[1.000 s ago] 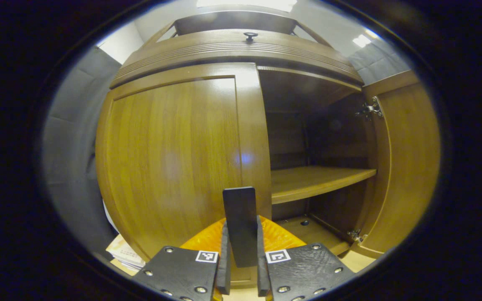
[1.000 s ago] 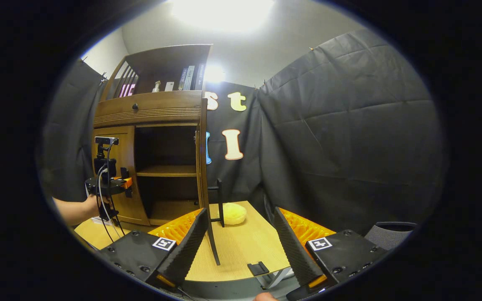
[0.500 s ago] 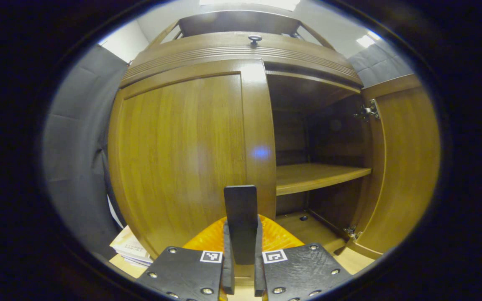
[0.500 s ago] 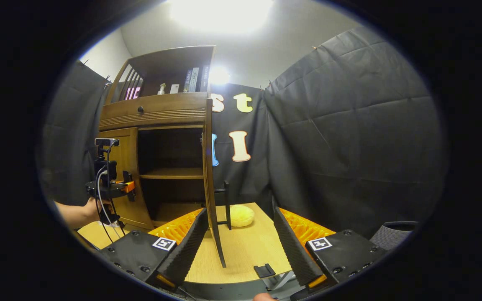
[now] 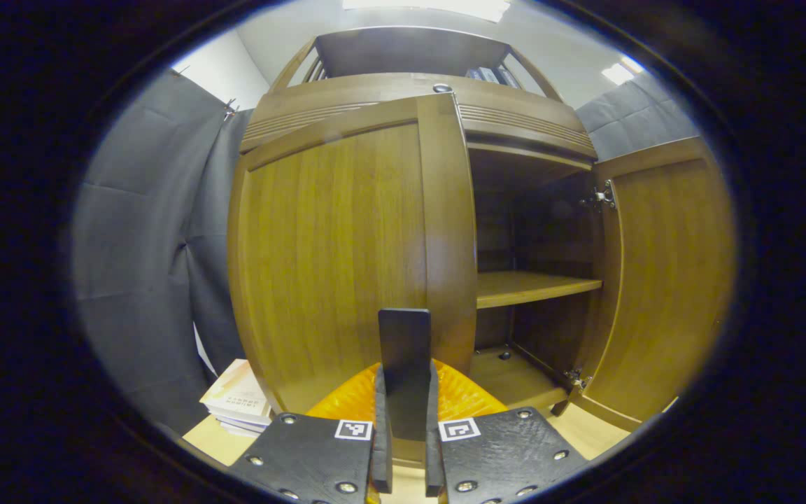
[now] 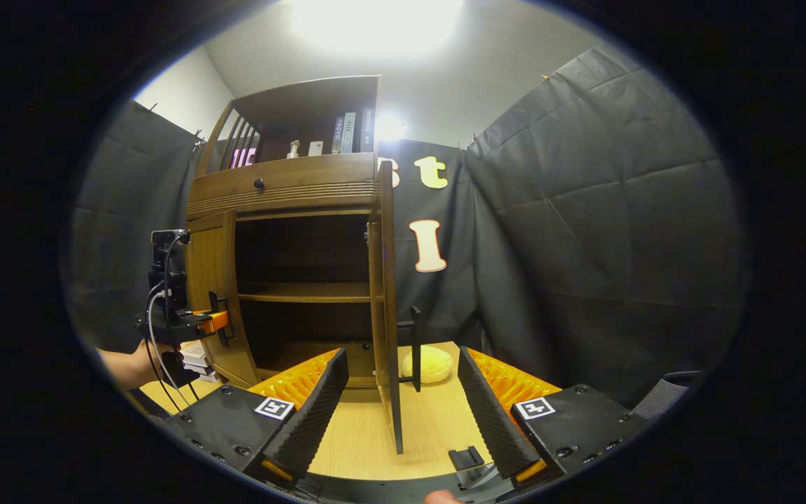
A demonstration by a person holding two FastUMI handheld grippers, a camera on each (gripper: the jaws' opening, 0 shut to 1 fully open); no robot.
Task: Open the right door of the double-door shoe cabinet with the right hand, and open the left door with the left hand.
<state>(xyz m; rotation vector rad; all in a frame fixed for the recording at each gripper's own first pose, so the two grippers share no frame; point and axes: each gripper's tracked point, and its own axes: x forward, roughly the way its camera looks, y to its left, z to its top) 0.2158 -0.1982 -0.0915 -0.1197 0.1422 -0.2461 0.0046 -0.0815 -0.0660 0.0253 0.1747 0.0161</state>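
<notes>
In the left gripper view the cabinet's left door (image 5: 333, 245) stands slightly ajar. My left gripper (image 5: 404, 392) is shut on its upright black handle (image 5: 404, 343). The right door (image 5: 662, 280) hangs wide open, and the inner shelf (image 5: 529, 285) shows between the doors. In the right gripper view my right gripper (image 6: 401, 364) is open with nothing between its fingers. It sits a short way in front of the right door (image 6: 385, 294), seen edge-on, whose black handle (image 6: 415, 346) is on the far face. A hand (image 6: 123, 364) holds the left gripper (image 6: 220, 323) at the left door (image 6: 210, 294).
The cabinet stands on a light wooden table (image 6: 368, 434). A stack of books (image 5: 235, 402) lies left of it and a yellow round thing (image 6: 427, 364) lies behind the right door. More books (image 6: 350, 133) stand on the top shelf. A chair back (image 6: 662, 399) shows at the right.
The left door has swung outward from shut to ajar, with my left gripper still on its handle. The right gripper's view has shifted, so the cabinet sits more central.
</notes>
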